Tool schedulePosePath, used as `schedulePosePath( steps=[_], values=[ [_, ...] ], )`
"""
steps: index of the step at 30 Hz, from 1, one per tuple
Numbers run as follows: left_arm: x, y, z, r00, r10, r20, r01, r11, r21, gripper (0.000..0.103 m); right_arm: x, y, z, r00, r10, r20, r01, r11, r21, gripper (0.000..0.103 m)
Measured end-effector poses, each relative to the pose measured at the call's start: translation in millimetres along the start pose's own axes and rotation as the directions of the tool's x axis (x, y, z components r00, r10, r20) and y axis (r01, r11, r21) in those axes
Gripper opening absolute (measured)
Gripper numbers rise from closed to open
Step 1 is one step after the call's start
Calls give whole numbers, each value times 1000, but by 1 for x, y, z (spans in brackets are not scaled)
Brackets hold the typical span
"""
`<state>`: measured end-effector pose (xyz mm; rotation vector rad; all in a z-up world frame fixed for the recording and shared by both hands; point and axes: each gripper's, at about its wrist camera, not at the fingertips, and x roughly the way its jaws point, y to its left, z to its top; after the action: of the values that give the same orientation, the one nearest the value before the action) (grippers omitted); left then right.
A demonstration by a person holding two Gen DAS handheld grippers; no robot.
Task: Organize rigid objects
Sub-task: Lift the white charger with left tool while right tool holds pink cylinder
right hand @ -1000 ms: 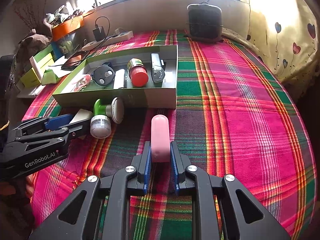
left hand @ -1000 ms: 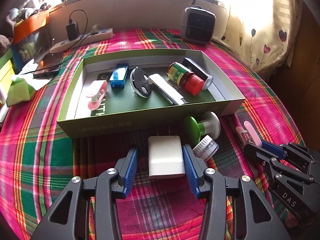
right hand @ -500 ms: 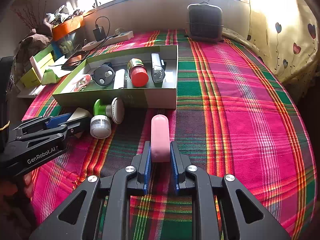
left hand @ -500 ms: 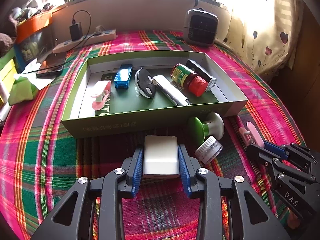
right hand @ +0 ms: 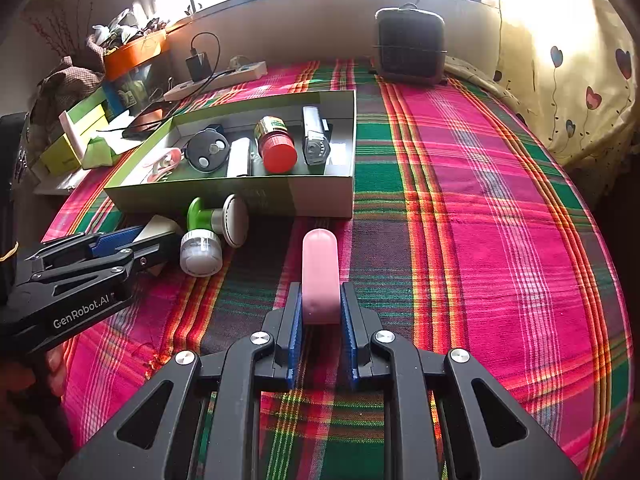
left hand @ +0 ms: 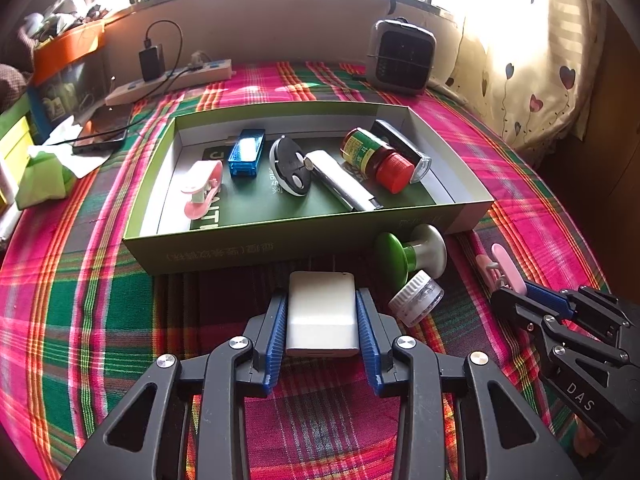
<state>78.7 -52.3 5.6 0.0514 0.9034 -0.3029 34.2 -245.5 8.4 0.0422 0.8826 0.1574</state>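
Left claw clamps a smooth white rounded block; right claw pinches a glossy pink capsule

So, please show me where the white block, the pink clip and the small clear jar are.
white block [left hand: 322, 312], left wrist view, top face.
pink clip [right hand: 320, 276], right wrist view, upper side.
small clear jar [left hand: 418, 299], left wrist view, side wall.

clear: plaid cloth right of box | blocked: green-capped stopper, jar at box front
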Motion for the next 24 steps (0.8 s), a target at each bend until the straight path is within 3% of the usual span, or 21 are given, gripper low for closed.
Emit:
schedulePosePath(
  steps=[24],
  values=[
    [-20, 1, -2, 999, -12, 45, 13, 1000, -6, 32, -14, -1, 1, 998, 27, 51, -27, 1000, 3, 19]
  ],
)
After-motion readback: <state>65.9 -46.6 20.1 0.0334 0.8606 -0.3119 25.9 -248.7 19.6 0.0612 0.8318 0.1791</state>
